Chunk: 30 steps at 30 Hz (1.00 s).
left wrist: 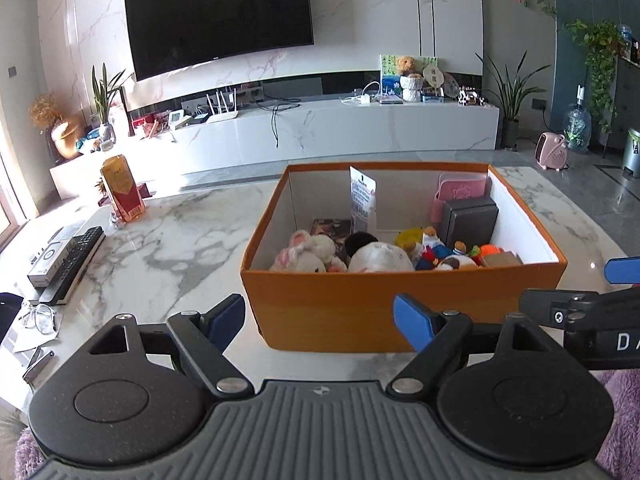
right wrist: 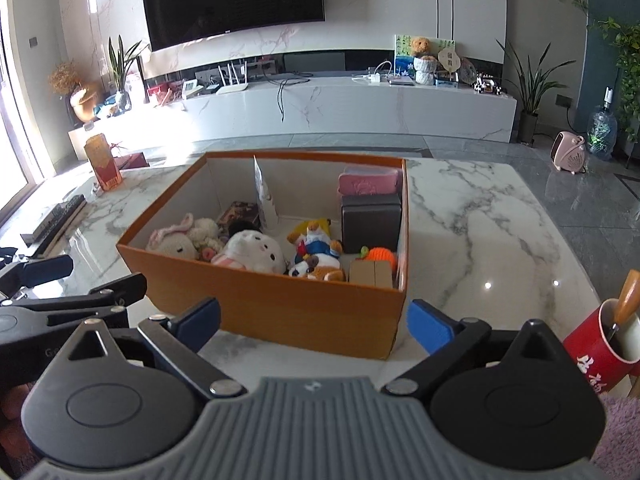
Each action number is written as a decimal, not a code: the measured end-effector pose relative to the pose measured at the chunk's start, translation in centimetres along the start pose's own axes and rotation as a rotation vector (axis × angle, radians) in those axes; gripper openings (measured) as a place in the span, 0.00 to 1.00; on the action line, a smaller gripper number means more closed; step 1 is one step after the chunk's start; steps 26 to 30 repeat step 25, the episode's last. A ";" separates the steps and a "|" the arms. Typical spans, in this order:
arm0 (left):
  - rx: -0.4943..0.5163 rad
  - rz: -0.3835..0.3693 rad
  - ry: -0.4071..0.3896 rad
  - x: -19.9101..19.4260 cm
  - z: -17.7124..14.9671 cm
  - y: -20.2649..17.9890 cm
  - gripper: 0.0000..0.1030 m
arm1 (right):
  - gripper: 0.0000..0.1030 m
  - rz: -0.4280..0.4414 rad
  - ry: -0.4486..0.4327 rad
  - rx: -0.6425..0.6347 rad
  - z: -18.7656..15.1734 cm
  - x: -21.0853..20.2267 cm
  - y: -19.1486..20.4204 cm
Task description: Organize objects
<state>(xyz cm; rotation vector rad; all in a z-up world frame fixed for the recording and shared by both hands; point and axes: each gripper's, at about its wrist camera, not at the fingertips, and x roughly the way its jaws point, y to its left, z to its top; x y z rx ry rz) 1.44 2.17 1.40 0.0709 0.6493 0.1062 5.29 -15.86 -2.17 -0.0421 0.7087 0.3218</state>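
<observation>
An orange cardboard box (left wrist: 352, 304) stands on the marble table, also in the right wrist view (right wrist: 280, 304). It holds several plush toys (left wrist: 308, 252), a white plush (right wrist: 256, 250), a dark grey case (right wrist: 370, 220), a pink pouch (right wrist: 368, 184), an orange knitted toy (right wrist: 380, 256) and a small brown carton (right wrist: 370, 272). My left gripper (left wrist: 320, 320) is open and empty, just in front of the box's near wall. My right gripper (right wrist: 316, 322) is open and empty, in front of the box's near right corner.
A yellow-red carton (left wrist: 120, 188) stands at the table's far left. Remote controls (left wrist: 68, 256) and glasses (left wrist: 38, 316) lie at the left edge. A red mug (right wrist: 604, 344) with a utensil stands at the near right. A TV console is beyond the table.
</observation>
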 end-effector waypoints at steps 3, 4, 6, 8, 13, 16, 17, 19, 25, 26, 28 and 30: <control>0.012 0.001 0.028 0.4 -0.7 -0.5 0.94 | 0.97 0.005 0.032 -0.009 -1.0 0.9 0.2; 0.015 0.000 0.034 0.5 -0.9 -0.5 0.94 | 0.97 0.006 0.038 -0.011 -1.1 1.1 0.2; 0.019 0.002 0.044 0.7 -1.1 -0.7 0.93 | 0.97 0.004 0.049 -0.015 -1.4 1.5 0.2; 0.024 -0.001 0.049 0.7 -1.2 -0.8 0.94 | 0.97 0.001 0.057 -0.012 -1.5 1.9 0.1; 0.029 -0.003 0.060 1.0 -1.2 -1.0 0.94 | 0.97 0.001 0.066 0.004 -1.6 2.3 -0.4; 0.034 -0.006 0.068 1.2 -1.3 -1.1 0.94 | 0.97 0.003 0.075 0.007 -1.7 2.5 -0.5; 0.035 -0.006 0.070 1.2 -1.3 -1.1 0.94 | 0.97 0.003 0.077 0.007 -1.7 2.5 -0.4; 0.035 -0.007 0.074 1.3 -1.3 -1.2 0.94 | 0.97 0.005 0.081 0.009 -1.8 2.6 -0.5; 0.034 -0.012 0.083 1.4 -1.3 -1.3 0.94 | 0.97 0.007 0.089 0.013 -1.9 2.9 -0.6; 0.034 -0.012 0.083 1.4 -1.3 -1.3 0.94 | 0.97 0.007 0.089 0.013 -1.9 2.9 -0.6; 0.034 -0.012 0.083 1.4 -1.3 -1.3 0.94 | 0.97 0.007 0.089 0.013 -1.9 2.9 -0.6; 0.034 -0.012 0.083 1.4 -1.3 -1.3 0.94 | 0.97 0.007 0.089 0.013 -1.9 2.9 -0.6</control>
